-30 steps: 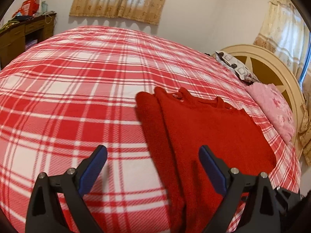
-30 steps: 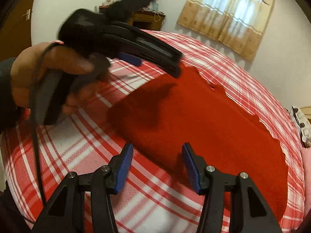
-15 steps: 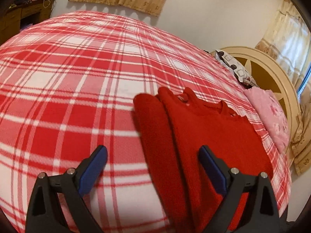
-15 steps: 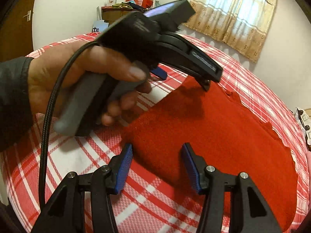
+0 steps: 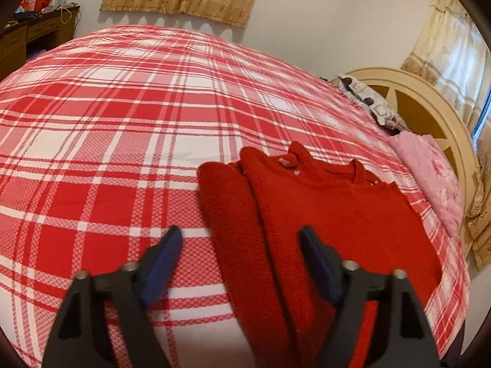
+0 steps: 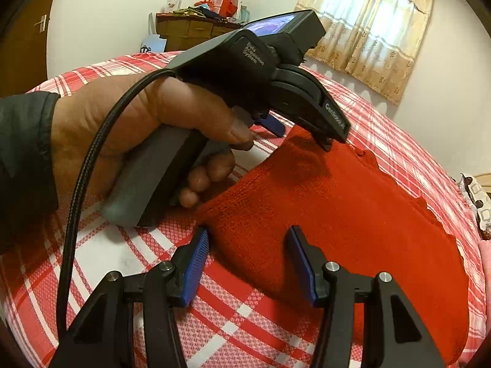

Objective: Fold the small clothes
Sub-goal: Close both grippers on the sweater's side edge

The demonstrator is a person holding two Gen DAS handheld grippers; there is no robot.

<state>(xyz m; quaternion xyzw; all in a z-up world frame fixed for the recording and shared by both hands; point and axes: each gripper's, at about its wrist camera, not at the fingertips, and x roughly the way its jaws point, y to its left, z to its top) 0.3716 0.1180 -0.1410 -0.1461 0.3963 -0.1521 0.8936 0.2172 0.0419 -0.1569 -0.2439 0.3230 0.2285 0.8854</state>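
Left wrist: one red sweater (image 5: 322, 214), two spread fingers (image 5: 162, 257).

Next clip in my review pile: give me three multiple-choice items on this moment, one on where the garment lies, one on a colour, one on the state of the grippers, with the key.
1. Where does the red sweater lie?
A. on the wooden desk
B. on the checked bedspread
C. on the pink pillow

2. What colour are the pads on the fingers of the right gripper?
A. blue
B. green
C. yellow

3. How do the two grippers stand?
A. both shut on cloth
B. one open, one shut
C. both open, holding nothing

Key:
1 B, the sweater is spread flat on the red and white bedspread.
2 A, both pads show blue.
3 C, the left gripper and the right one each show a wide gap with nothing between the fingers.
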